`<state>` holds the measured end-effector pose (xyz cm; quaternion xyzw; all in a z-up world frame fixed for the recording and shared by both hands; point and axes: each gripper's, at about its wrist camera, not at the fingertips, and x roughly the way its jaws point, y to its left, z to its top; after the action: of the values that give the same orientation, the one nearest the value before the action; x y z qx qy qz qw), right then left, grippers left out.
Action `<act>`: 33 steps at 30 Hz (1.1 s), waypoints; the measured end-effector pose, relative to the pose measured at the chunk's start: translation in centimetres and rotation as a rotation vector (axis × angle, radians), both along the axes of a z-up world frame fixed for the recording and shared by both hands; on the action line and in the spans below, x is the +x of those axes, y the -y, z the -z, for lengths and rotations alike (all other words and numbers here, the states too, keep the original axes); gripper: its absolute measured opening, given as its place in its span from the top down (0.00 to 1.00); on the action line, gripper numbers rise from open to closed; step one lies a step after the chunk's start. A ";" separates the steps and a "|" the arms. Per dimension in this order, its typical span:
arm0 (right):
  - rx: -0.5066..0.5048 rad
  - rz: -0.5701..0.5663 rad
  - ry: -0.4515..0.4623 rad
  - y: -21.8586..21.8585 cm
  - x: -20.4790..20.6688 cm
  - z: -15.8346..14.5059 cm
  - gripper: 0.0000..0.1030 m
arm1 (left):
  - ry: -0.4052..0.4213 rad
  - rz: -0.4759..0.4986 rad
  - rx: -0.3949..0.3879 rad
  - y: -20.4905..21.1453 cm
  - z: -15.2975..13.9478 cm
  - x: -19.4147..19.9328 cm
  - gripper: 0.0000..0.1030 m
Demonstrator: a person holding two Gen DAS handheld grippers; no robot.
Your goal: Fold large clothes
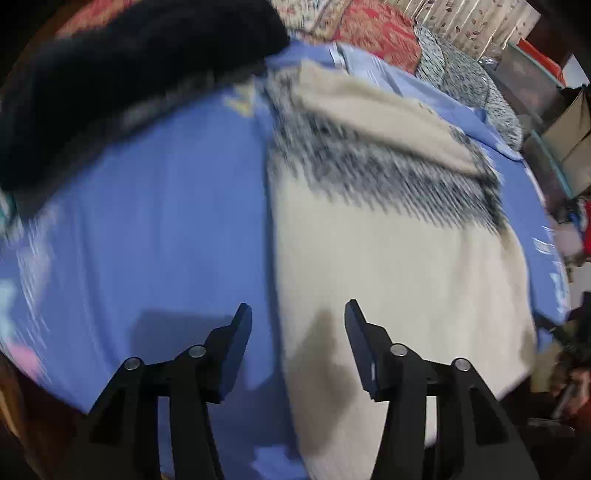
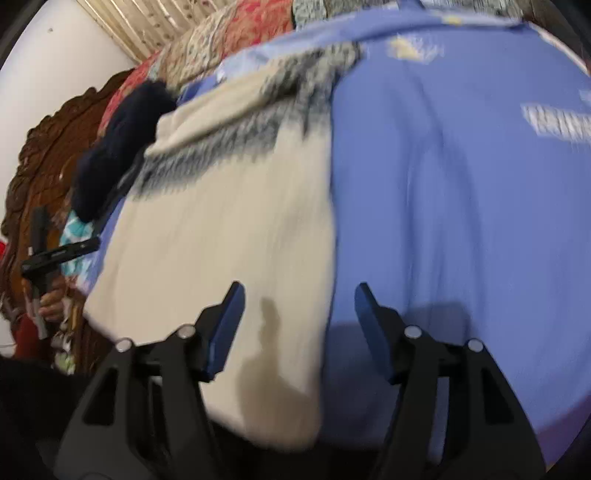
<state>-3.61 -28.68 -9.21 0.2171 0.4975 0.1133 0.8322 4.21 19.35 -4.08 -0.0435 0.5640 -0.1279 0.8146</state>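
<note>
Grippers, two, left and right, gaping above one cream garment.

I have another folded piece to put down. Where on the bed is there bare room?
Bare blue sheet lies beside the cream sweater, on its far side from the dark garment; a narrower strip separates those two. The head end is crowded with patterned bedding.

Home bedroom: blue bedsheet, carved wooden headboard, curtain.
</note>
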 end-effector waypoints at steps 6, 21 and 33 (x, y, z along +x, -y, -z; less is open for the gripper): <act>0.035 -0.034 -0.076 -1.4 -3.1 2.6 0.93 | -0.093 -0.015 0.001 0.4 4.2 -3.8 0.31; 0.051 0.066 -0.058 0.5 -5.1 1.7 0.78 | -0.141 0.019 0.040 1.0 3.2 -5.7 0.46; 0.225 0.000 0.067 3.1 -3.1 -5.1 0.91 | -0.164 -0.148 -0.306 -4.2 -1.1 -3.1 0.71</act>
<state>-6.67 -31.78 -4.10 0.3053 0.4535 0.1755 0.8187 1.14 23.59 -2.95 -0.2185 0.5978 -0.1480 0.7569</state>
